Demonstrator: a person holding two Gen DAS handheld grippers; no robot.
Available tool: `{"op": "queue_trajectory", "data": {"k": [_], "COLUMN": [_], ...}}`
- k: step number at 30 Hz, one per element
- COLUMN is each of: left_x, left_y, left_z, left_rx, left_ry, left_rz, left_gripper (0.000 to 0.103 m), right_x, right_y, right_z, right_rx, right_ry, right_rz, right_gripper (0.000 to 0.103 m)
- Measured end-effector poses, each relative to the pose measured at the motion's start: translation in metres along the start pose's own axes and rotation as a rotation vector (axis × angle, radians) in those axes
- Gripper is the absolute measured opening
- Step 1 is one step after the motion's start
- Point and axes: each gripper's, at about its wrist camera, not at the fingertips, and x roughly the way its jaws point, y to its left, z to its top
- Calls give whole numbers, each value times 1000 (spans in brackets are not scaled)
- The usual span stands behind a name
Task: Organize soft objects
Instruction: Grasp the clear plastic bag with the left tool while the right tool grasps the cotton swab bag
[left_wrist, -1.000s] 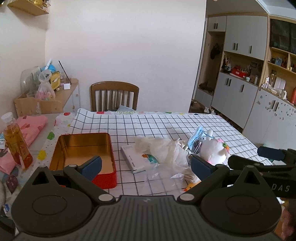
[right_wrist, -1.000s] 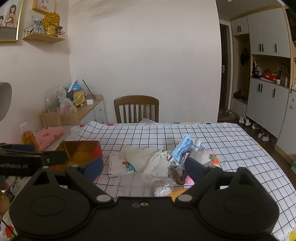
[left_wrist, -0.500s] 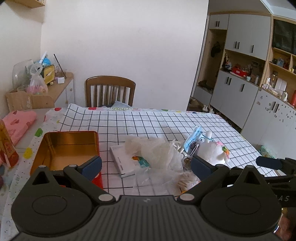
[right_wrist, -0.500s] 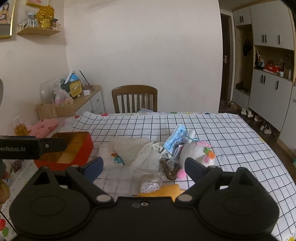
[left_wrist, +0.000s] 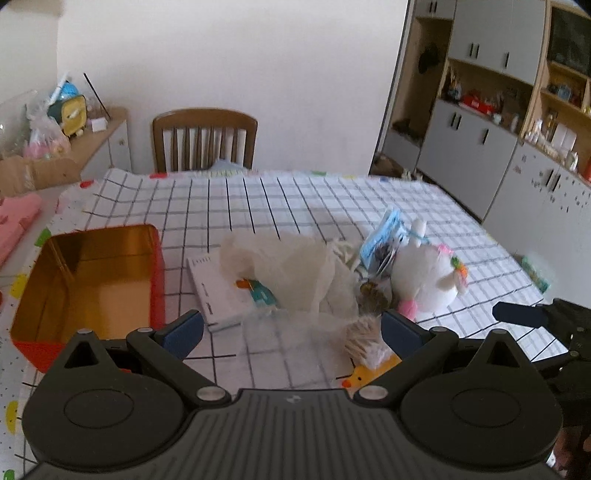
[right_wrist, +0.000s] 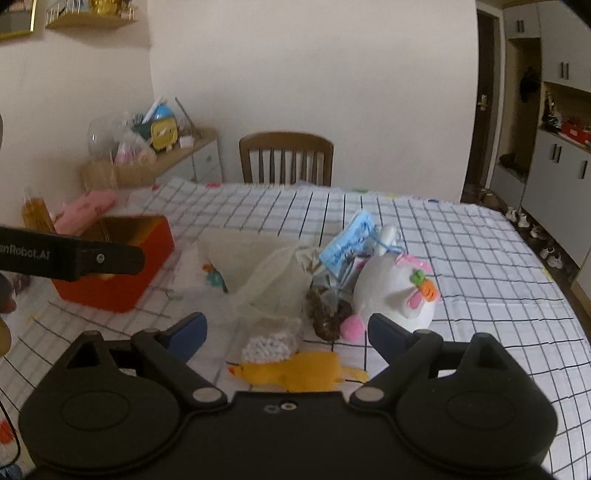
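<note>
Left tool (left_wrist: 291, 330) hovered above table (left_wrist: 295, 199), jaws spread wide, holding nothing. Right tool (right_wrist: 286, 330) likewise spread wide, empty. Soft pile lay mid-table: white plush toy (right_wrist: 397, 295), crumpled plastic bag (left_wrist: 295, 273), yellow rubber chicken (right_wrist: 303, 373) nearest right tool. Open red tin (left_wrist: 88, 284) stood left of pile, apart.

Black-gridded white tablecloth (right_wrist: 461, 258), red tin (right_wrist: 122, 273), yellow rubber chicken (right_wrist: 299, 374)

Left gripper (left_wrist: 291, 330) held level, jaws spread wide, nothing between them. Right gripper (right_wrist: 287, 328) just beside it, level too, jaws equally wide apart and holding nothing.
</note>
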Motion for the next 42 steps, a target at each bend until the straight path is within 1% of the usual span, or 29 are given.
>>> {"op": "queue_trajectory", "data": {"k": [5,9,17,21,25,30,32,33,37,39,41,42], "left_x": [32,53,93,108,116,122,127,129,130,129,128,128], "left_y": [-4,-5,-7,-5,-3,-4,-4,-4,-6,-6,-5,-5], "left_z": [-9,-16,-22,-24,-27,-30,-30,-31,-31,-30,-29,-29], "left_rx": [10,12,14,10,13,35,44,44,65,68,70,71], "left_ry": [67,118,200,228,243,256,276,284,274,271,267,265], "left_rz": [27,53,55,52,69,83,77,79,101,104,102,103], "left_gripper": [103,103,102,102,102,95,84,82,76,69,58,55], "right_x": [19,32,51,59,64,76,80,81,88,91,94,95], "right_y": [-8,-12,-12,-13,-21,-26,-25,-24,-21,-19,-16,-15], "right_z": [-5,-6,-1,3,11,14,14,14,14,15,14,14], "right_rx": [-31,-62,-127,-123,-95,-48,-43,-42,-47,-47,-49,-51], "right_ry": [53,88,132,159,163,197,204,209,228,236,244,247], "right_rz": [18,43,114,145,143,166,181,185,193,200,210,212], "right_gripper": [89,88,86,82,81,81,81,81,79,78,78,78]}}
